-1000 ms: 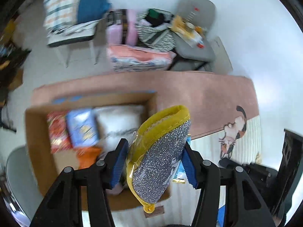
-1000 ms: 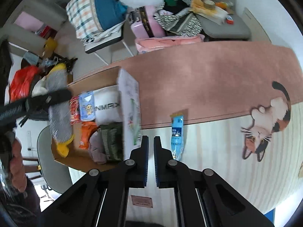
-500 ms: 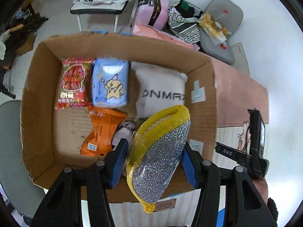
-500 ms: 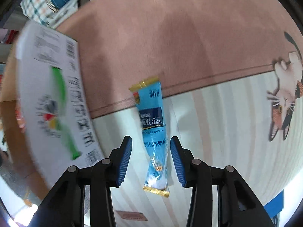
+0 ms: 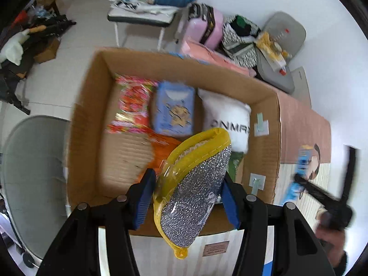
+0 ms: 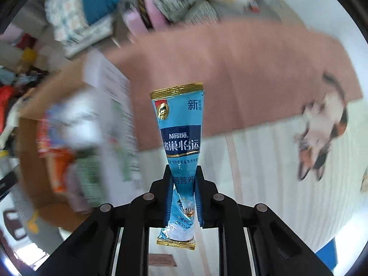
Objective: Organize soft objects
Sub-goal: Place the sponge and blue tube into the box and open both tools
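Observation:
My left gripper is shut on a silver glitter scrubbing pad with a yellow edge, wrapped in clear plastic. It hangs over the near right part of an open cardboard box. Inside lie a red packet, a blue tissue pack, a white pillow and an orange packet. My right gripper is shut on a blue Nestle sachet, pinched low down and held above the mat to the right of the box.
A pink mat with a cat picture covers the floor right of the box. Behind it stand a chair with folded bedding, a pink suitcase and a grey seat. A round grey seat is left of the box.
My left gripper carried the scrubbing pad from beside the box to over its inside. My right gripper came down around the sachet on the mat, shut on it and lifted it.

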The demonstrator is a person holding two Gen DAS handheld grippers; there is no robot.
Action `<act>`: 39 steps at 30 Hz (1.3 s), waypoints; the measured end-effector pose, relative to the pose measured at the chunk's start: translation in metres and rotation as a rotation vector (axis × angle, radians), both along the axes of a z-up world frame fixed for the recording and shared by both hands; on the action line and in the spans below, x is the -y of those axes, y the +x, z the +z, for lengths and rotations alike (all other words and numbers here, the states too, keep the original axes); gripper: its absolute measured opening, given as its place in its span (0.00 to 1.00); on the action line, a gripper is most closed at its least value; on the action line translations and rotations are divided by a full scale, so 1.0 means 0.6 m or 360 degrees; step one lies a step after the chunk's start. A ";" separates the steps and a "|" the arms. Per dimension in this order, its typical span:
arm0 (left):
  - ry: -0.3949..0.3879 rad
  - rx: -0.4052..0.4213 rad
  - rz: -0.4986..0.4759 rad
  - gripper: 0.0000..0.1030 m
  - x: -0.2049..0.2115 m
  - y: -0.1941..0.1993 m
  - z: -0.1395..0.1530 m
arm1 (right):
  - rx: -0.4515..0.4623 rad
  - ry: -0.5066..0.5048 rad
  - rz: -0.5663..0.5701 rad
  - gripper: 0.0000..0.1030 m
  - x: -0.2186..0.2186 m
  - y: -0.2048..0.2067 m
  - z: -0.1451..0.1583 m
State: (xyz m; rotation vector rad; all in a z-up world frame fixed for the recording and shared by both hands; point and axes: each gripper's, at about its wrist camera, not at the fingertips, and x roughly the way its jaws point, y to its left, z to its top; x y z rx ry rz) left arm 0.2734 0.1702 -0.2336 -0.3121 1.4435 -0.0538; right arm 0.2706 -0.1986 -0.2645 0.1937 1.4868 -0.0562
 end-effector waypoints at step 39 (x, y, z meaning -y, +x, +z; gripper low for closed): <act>0.0288 -0.0142 -0.0026 0.97 -0.041 -0.021 -0.103 | -0.0142 -0.0150 0.0321 1.00 -0.293 0.004 -0.089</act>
